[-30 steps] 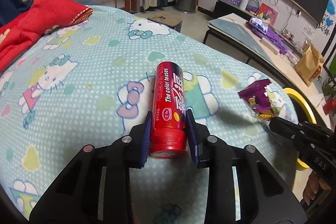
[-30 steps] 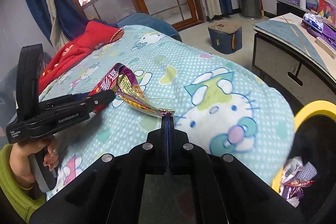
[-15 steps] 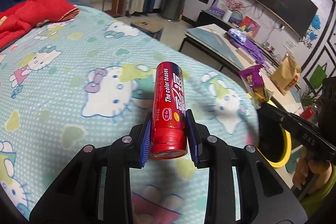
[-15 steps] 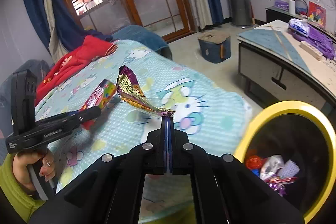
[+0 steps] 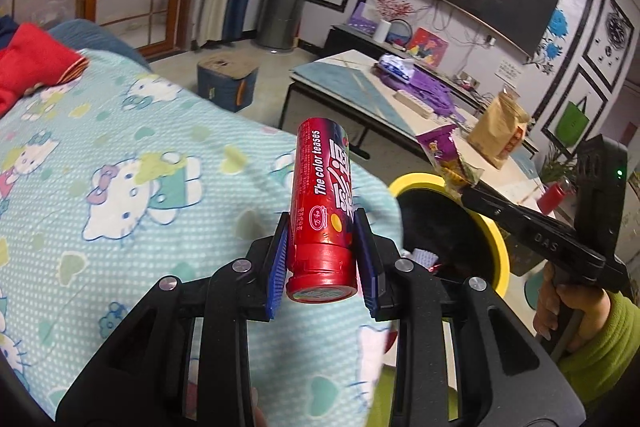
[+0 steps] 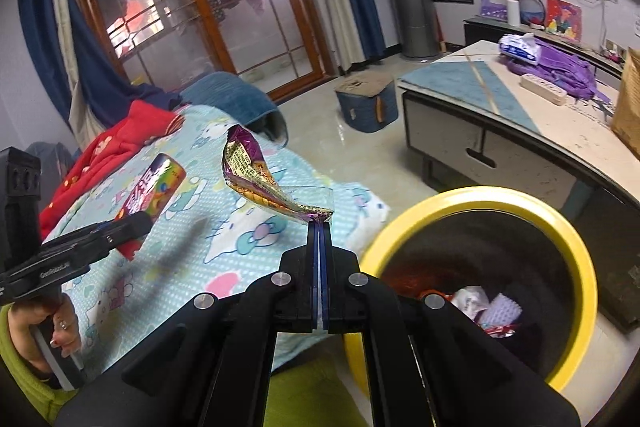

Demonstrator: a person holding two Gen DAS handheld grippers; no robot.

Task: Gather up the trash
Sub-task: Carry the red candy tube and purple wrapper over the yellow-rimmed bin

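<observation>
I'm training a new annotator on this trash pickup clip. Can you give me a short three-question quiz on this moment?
1. True or false: the left tongs hold the red tube by its capped end.
2. What do the right tongs pinch? A) a tissue B) the purple wrapper C) a bottle cap
3. Fill in: the yellow-rimmed bin already holds some ____.

Key
1. True: the cap end sits between the blue pads, and the rest of the tube points away.
2. B, pinched by one corner, with the tongs closed flat on it.
3. Trash: crumpled wrappers lie at the bottom.
</observation>
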